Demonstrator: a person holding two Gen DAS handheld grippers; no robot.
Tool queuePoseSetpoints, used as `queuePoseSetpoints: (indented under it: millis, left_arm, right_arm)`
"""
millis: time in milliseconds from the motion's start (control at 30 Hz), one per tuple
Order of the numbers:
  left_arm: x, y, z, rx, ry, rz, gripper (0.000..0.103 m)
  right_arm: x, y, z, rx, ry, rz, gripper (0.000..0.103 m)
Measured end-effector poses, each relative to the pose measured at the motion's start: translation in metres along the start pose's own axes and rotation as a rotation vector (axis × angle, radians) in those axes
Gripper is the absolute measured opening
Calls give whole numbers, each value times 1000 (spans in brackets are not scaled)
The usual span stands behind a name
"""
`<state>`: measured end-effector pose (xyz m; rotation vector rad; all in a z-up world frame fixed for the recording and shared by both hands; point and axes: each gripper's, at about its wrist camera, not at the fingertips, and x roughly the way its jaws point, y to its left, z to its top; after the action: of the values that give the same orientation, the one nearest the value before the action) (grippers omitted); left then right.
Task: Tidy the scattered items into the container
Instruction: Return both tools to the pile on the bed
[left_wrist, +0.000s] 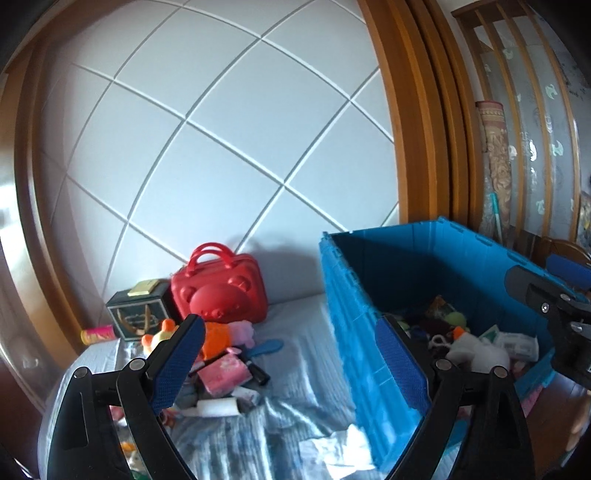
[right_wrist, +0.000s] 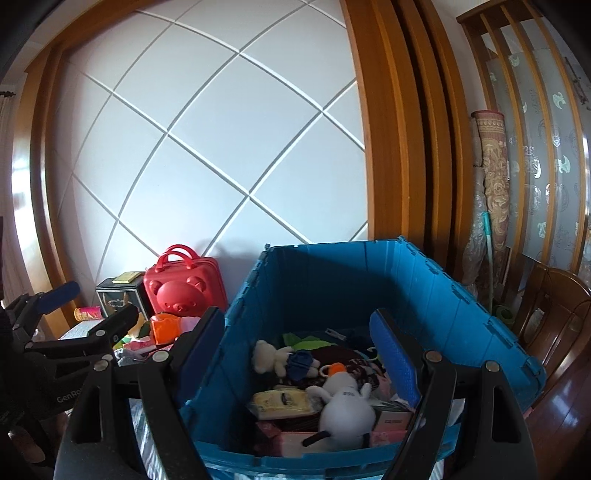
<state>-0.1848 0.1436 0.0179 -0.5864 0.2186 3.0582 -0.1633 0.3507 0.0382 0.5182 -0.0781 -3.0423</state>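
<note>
Hovering over the ribbed blue plastic crate (right_wrist: 424, 295), the right gripper (right_wrist: 303, 354) gapes wide and empty above a white plush (right_wrist: 345, 406); the left gripper (left_wrist: 291, 362), likewise spread and empty, faces the scattered toys (left_wrist: 221, 354) beside a glossy red bear case (left_wrist: 221, 291)

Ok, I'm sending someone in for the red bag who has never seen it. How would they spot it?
Start at the big blue crate on the bed. To its left, against the white padded headboard, stands the red bag. It alone has two loop handles and a bear face moulded on its front.
</note>
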Motion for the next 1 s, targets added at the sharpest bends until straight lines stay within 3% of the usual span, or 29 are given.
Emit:
queuePoseSetpoints:
  millis: [267, 500, 667, 1000]
  left_arm:
    - [-4, 120, -84, -8, 113, 58, 94]
    - [17, 207, -156, -32, 255, 122, 94]
    - [38, 252, -179, -85, 316, 145, 94]
    - [75, 321, -202, -124, 384, 276, 94]
  right_arm:
    - [17, 113, -22, -33, 68, 104, 81]
    - [47, 205, -62, -57, 157, 194, 81]
    - [80, 249, -89, -105, 252, 240, 81]
    - [146, 293, -114, -161, 345, 359, 81]
